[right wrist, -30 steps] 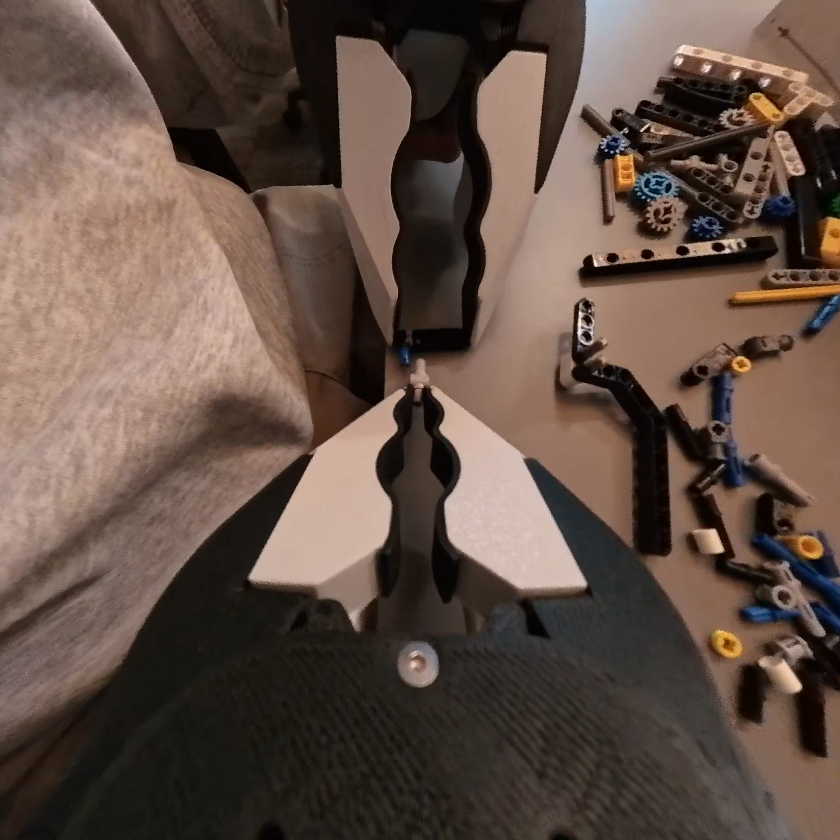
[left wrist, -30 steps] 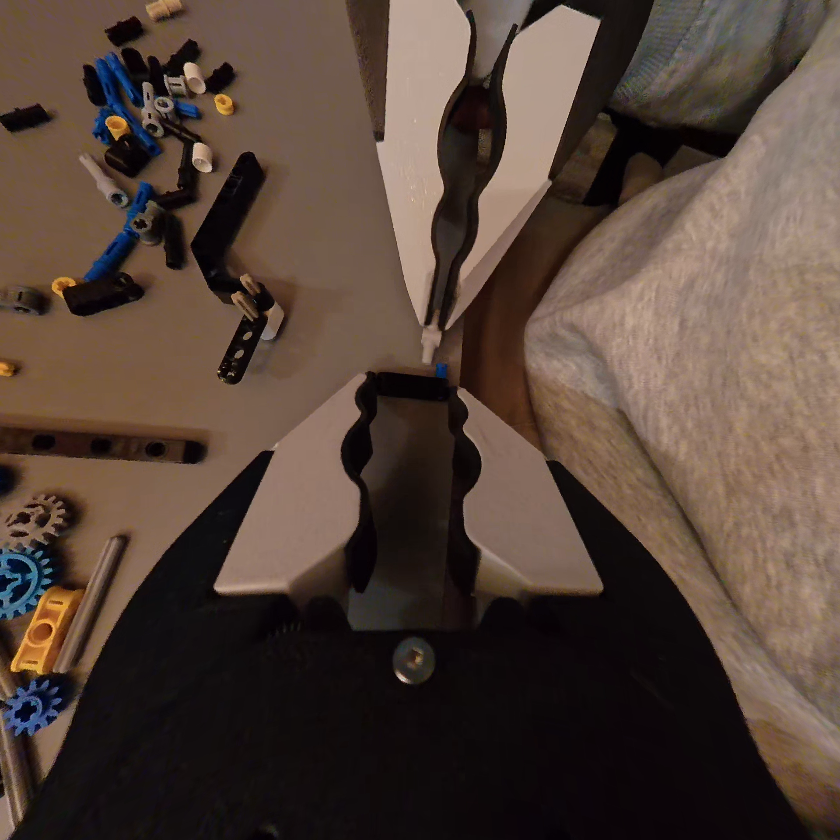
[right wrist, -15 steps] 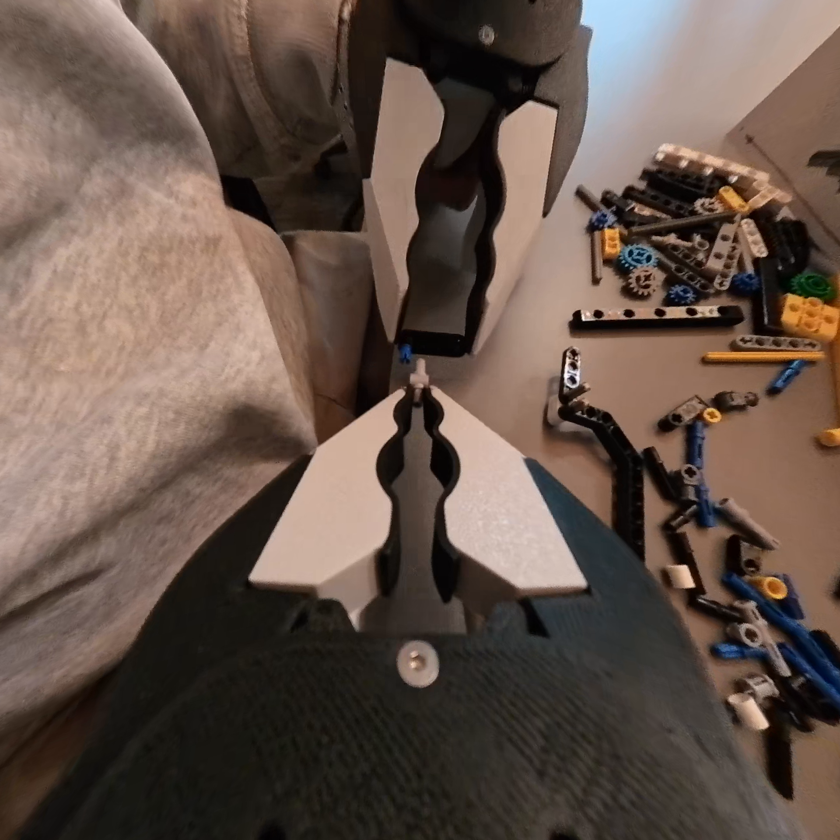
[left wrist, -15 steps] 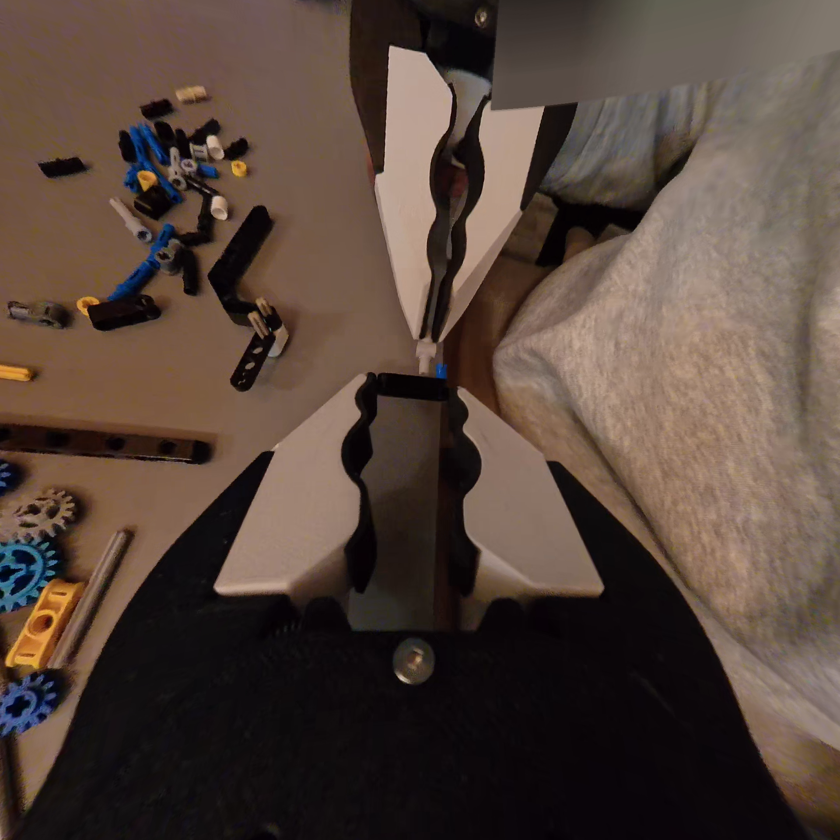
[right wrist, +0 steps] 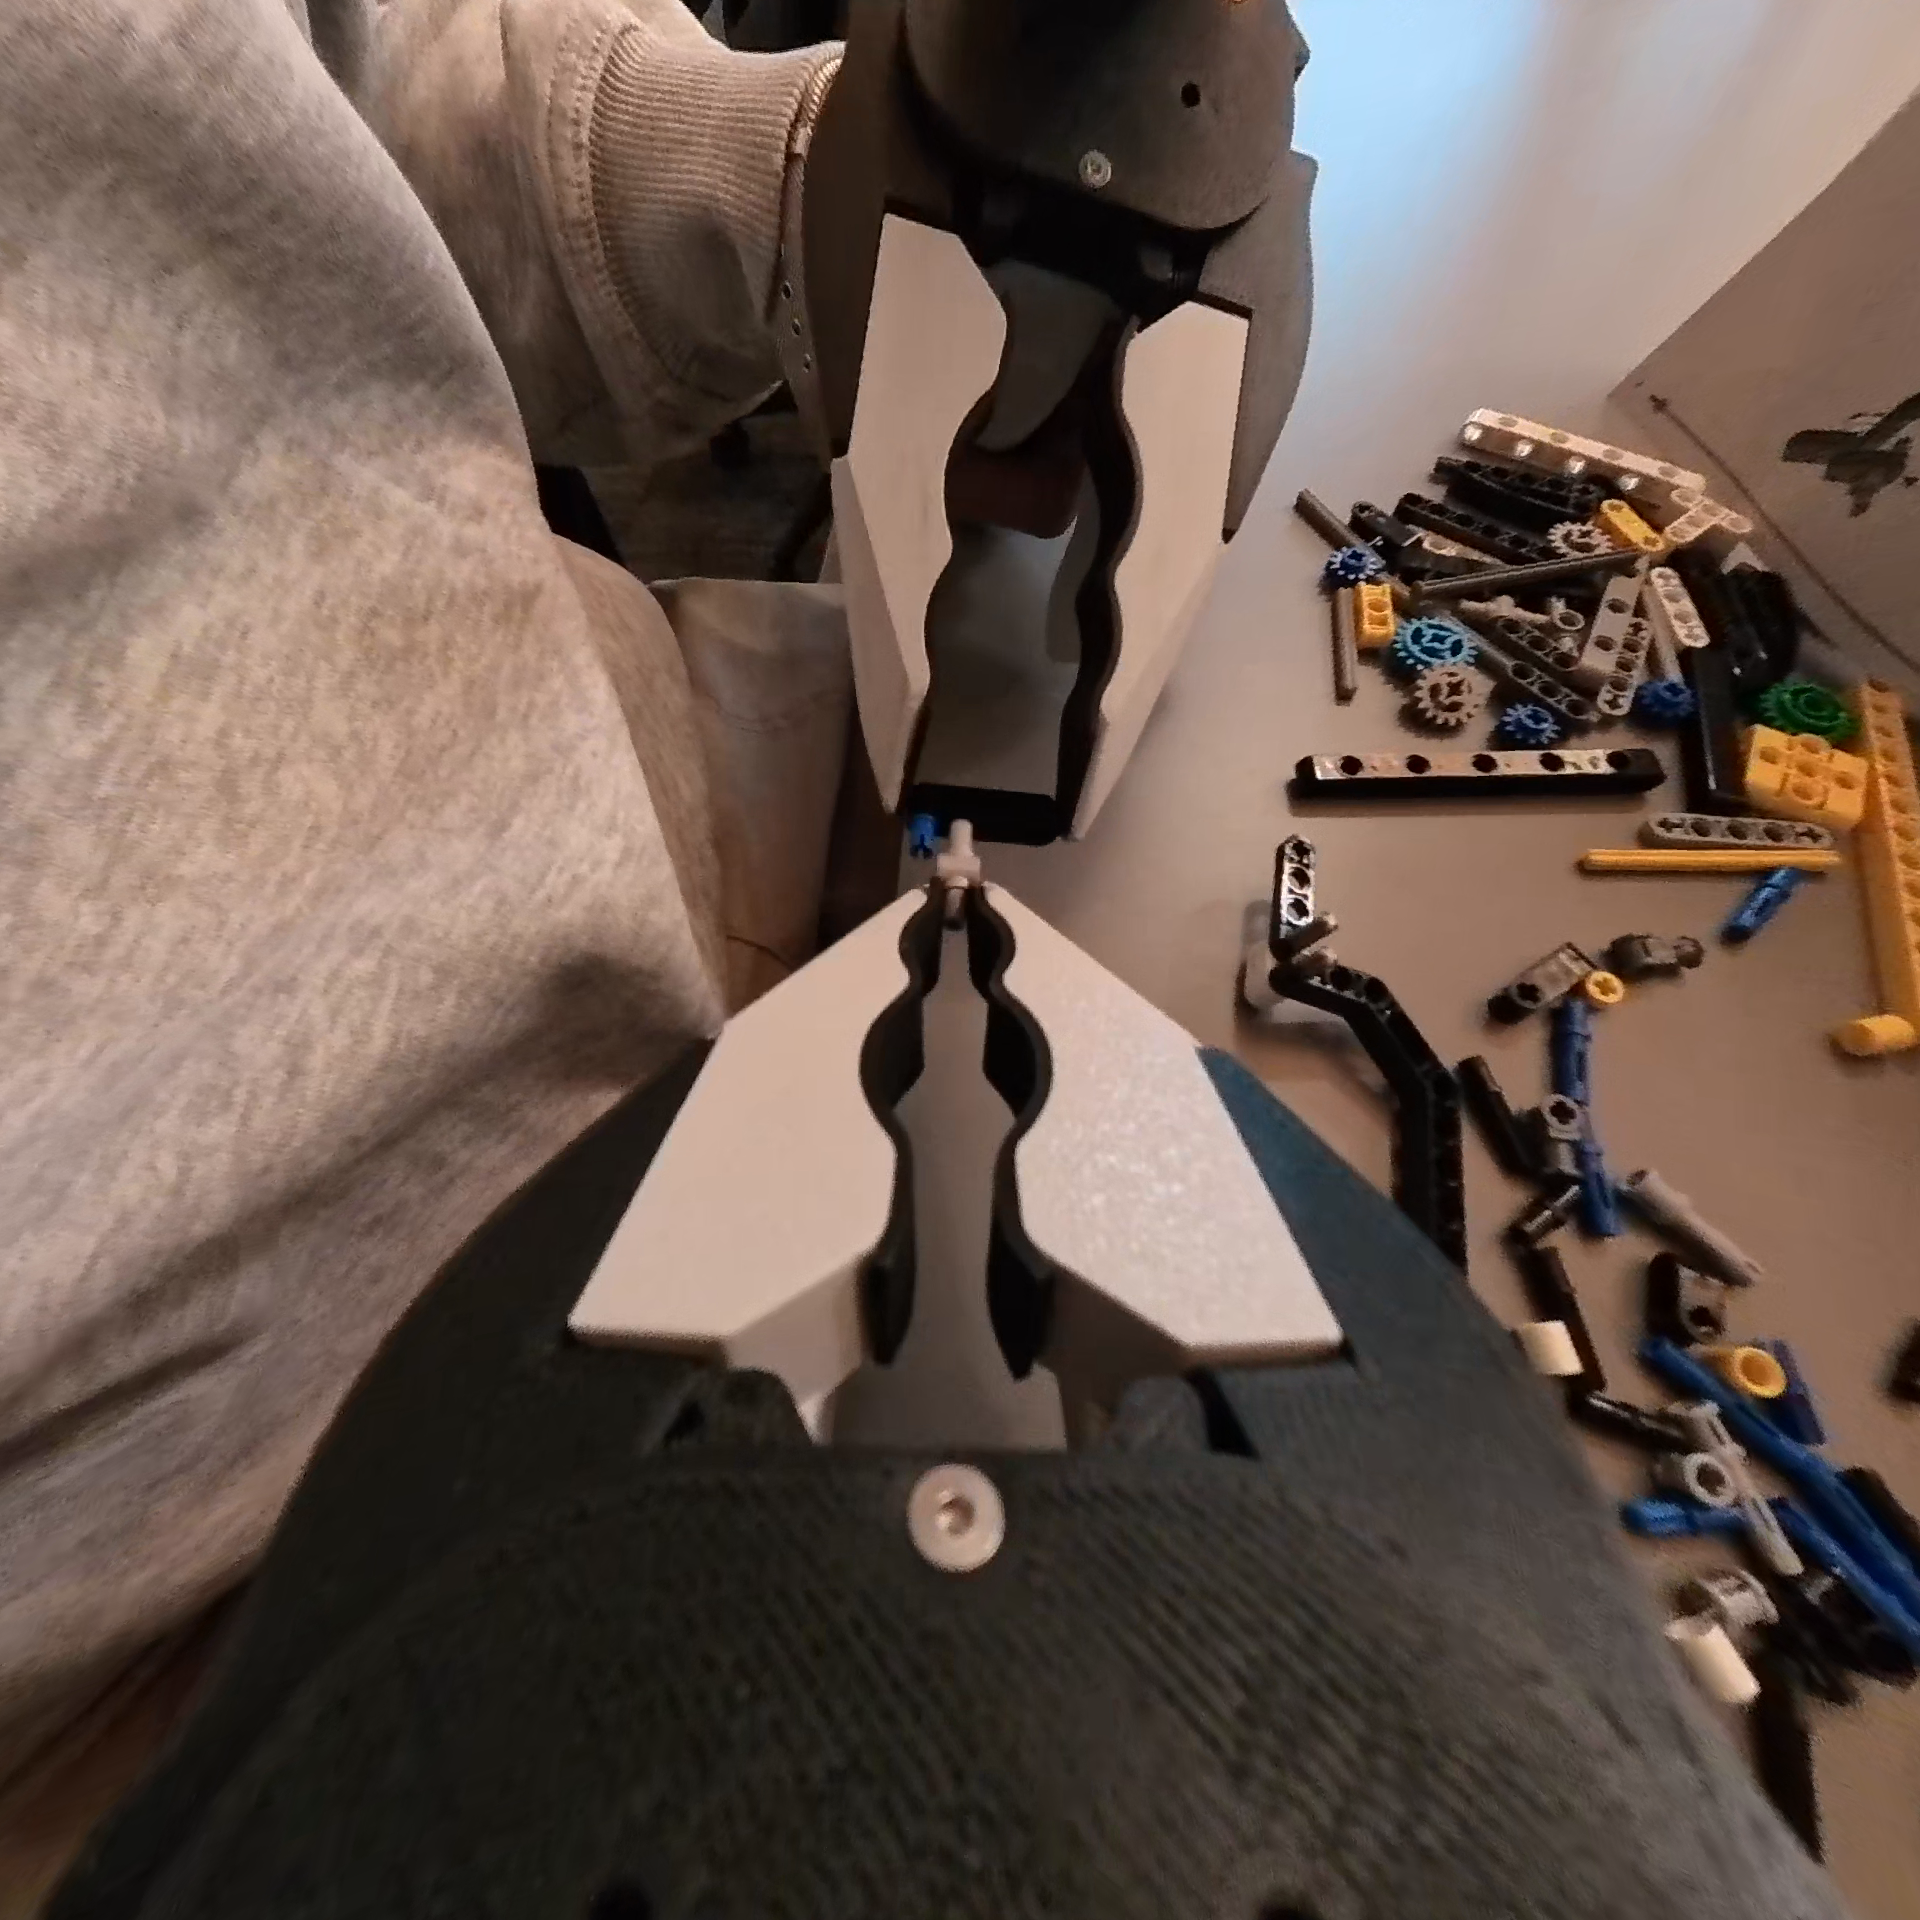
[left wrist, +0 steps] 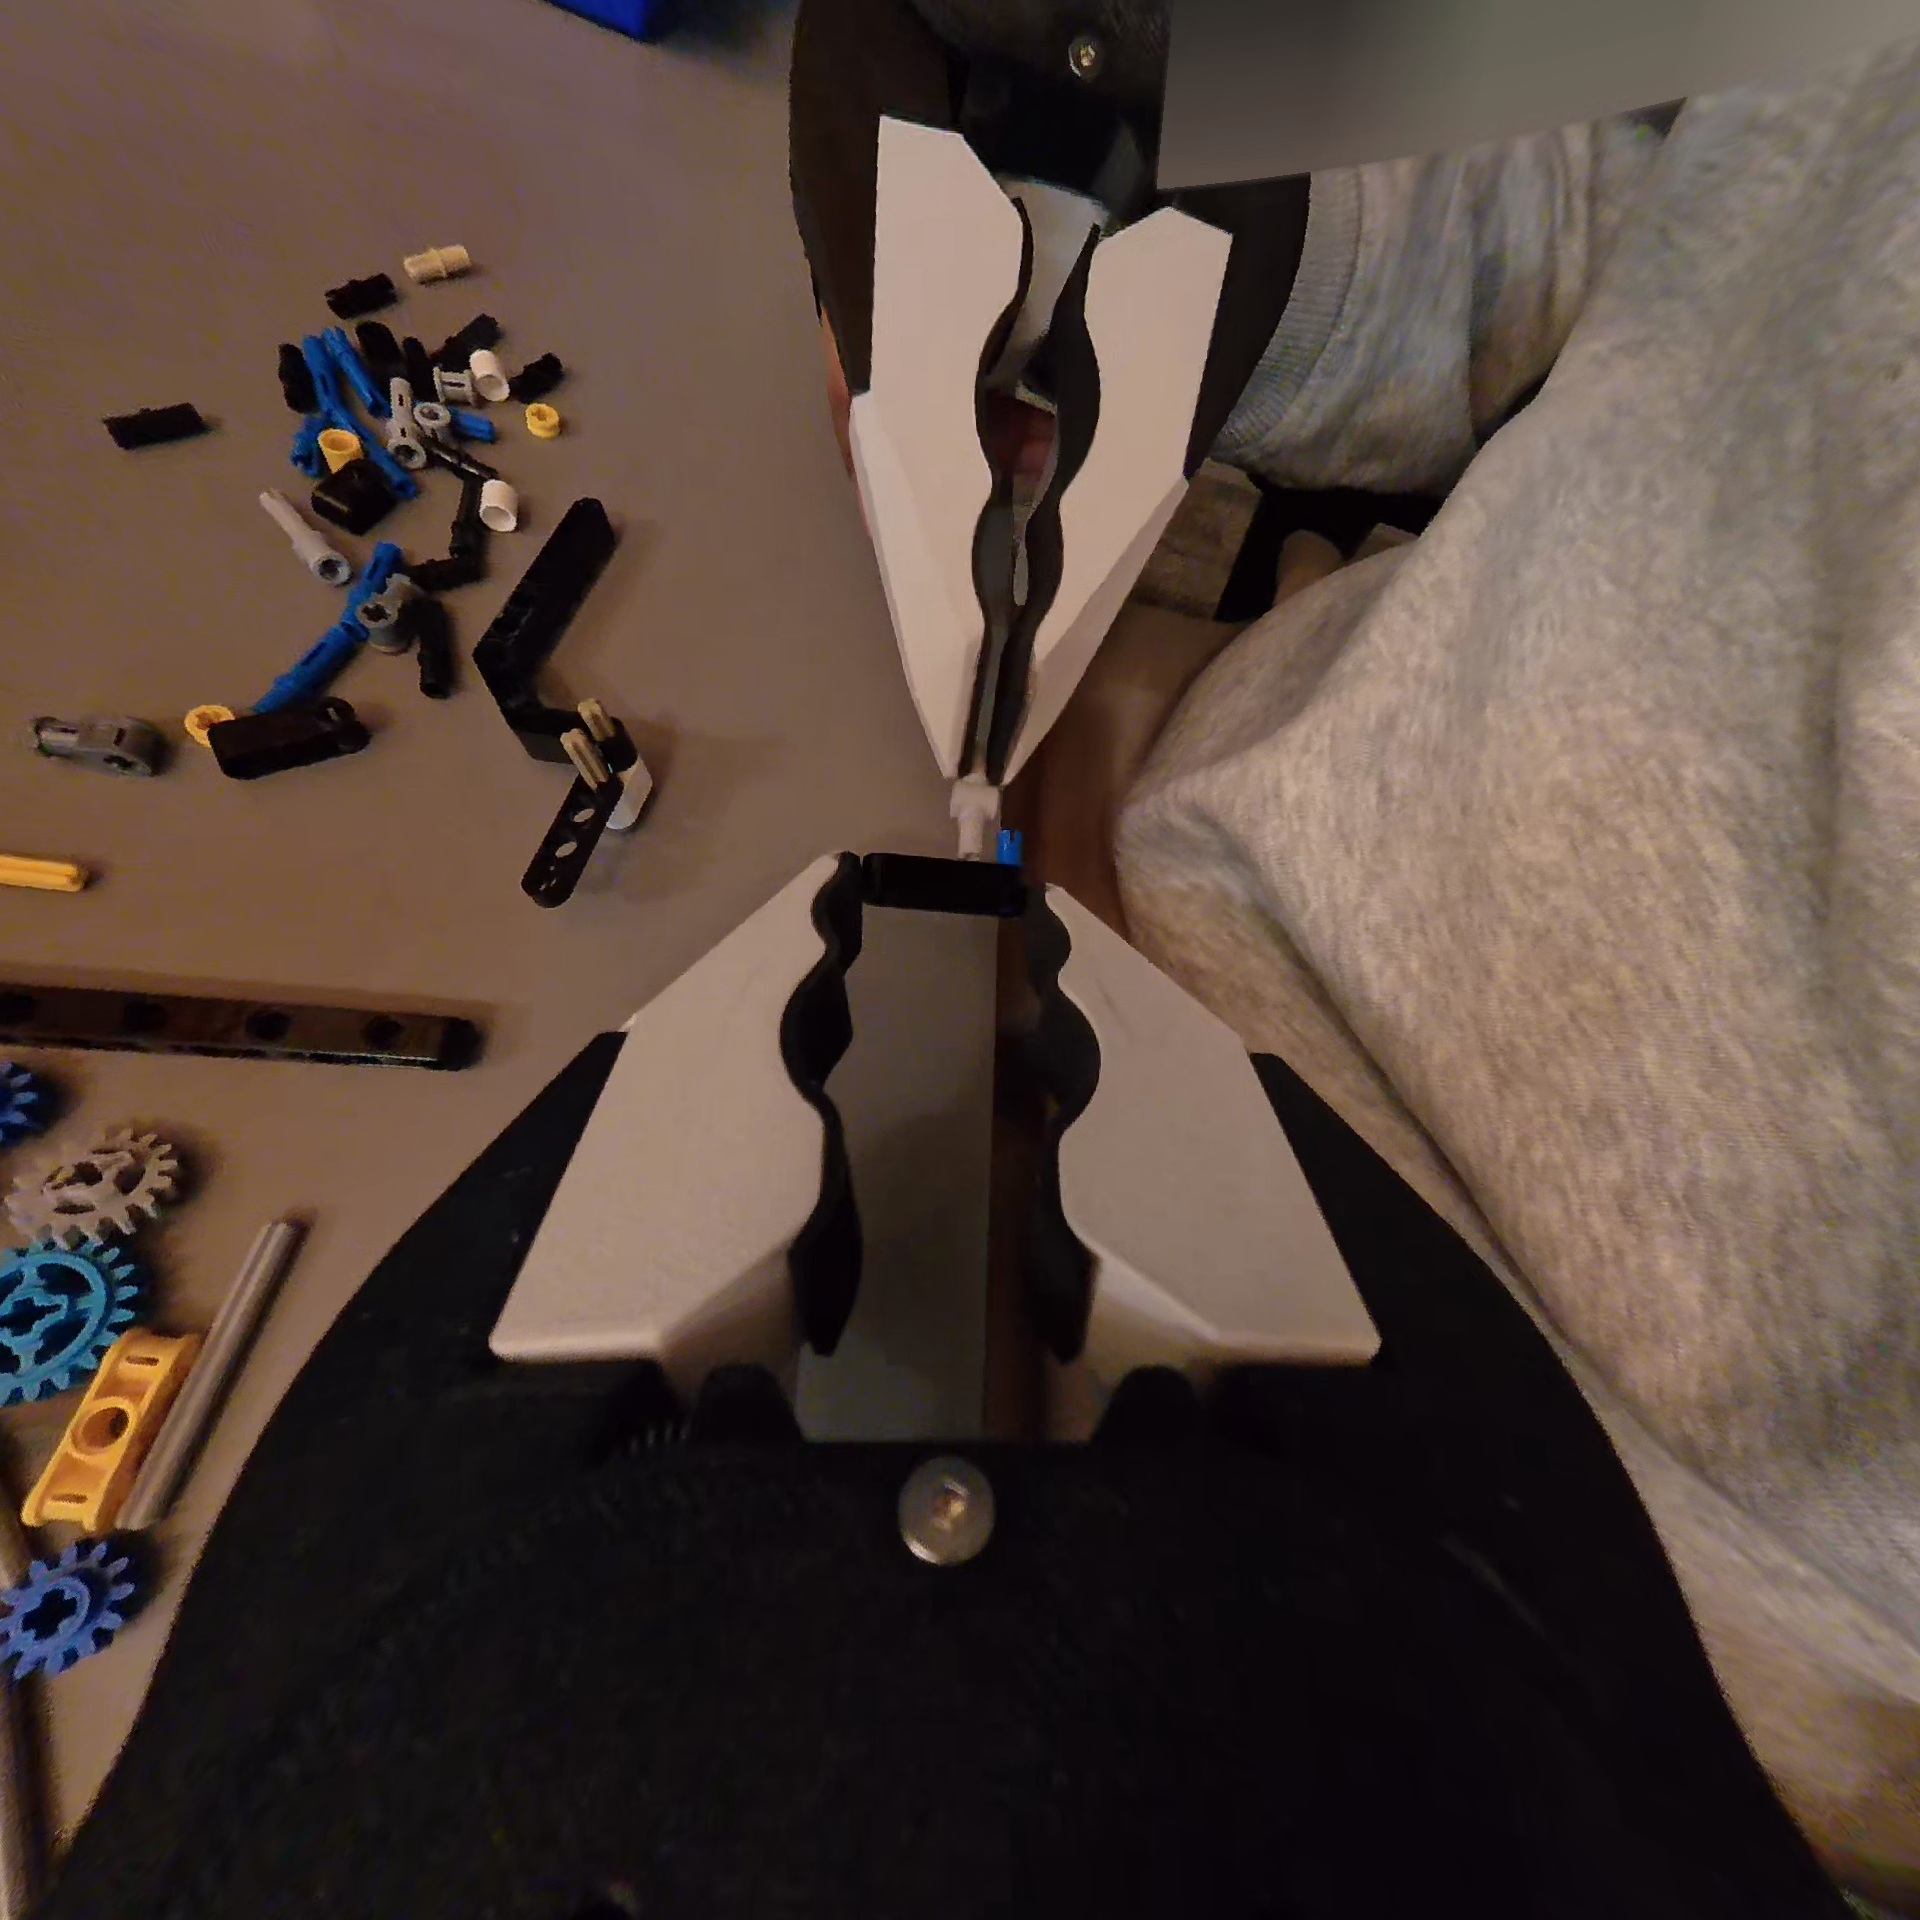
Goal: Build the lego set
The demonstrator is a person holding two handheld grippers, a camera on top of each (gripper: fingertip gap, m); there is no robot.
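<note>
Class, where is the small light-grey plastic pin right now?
The small light-grey plastic pin is pinched in the right gripper, its tip meeting the black beam held by the left gripper.

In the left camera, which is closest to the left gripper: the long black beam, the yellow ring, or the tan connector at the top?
From the left gripper:
1. Long black beam, left, closest.
2. Yellow ring, upper left.
3. Tan connector, top, farthest.

Two grippers are counted: the left gripper (left wrist: 940, 883) and the right gripper (left wrist: 977, 774). In the left wrist view, four gears are visible: one grey gear (left wrist: 94, 1184) and three blue gears (left wrist: 57, 1314). One long black beam (left wrist: 239, 1029) and one yellow connector (left wrist: 109, 1429) are counted.
</note>
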